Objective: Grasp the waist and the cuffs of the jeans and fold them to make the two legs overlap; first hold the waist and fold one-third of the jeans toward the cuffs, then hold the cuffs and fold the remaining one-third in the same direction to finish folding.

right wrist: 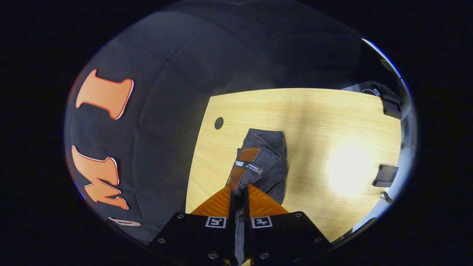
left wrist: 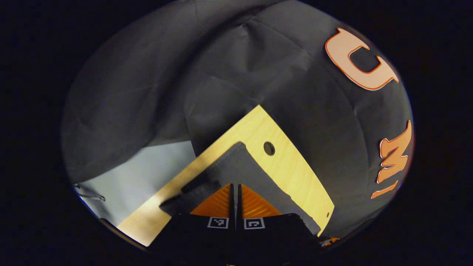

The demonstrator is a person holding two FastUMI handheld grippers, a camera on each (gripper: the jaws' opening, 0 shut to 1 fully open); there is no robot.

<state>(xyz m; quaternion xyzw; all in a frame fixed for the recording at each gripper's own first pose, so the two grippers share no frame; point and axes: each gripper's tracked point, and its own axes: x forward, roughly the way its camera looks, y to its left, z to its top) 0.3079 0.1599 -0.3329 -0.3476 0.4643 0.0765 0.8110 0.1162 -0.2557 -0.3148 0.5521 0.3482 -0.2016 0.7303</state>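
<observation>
In the left gripper view, the left gripper (left wrist: 235, 192) has its two fingers drawn nearly together, and dark cloth of the jeans (left wrist: 236, 164) spreads out just ahead of them over the wooden surface (left wrist: 292, 162). Whether cloth is actually pinched between the fingers cannot be told from here. A round hole (left wrist: 269, 148) in the surface lies just beside the cloth's edge. Past the surface's near edge is pale floor (left wrist: 147, 173), and the black booth wall stands behind.

In the right gripper view, the right gripper (right wrist: 239, 195) is clamped on the waist of the jeans (right wrist: 264, 159), denim running down between its fingers. The waistband, with its leather patch (right wrist: 244, 162), stands lifted and bunched above the surface (right wrist: 332, 122). This looks like the first step, bringing the legs to overlap. Next the waist likely needs carrying across level, both ends moving together. Small dark items (right wrist: 385, 176) sit at the surface's far side
</observation>
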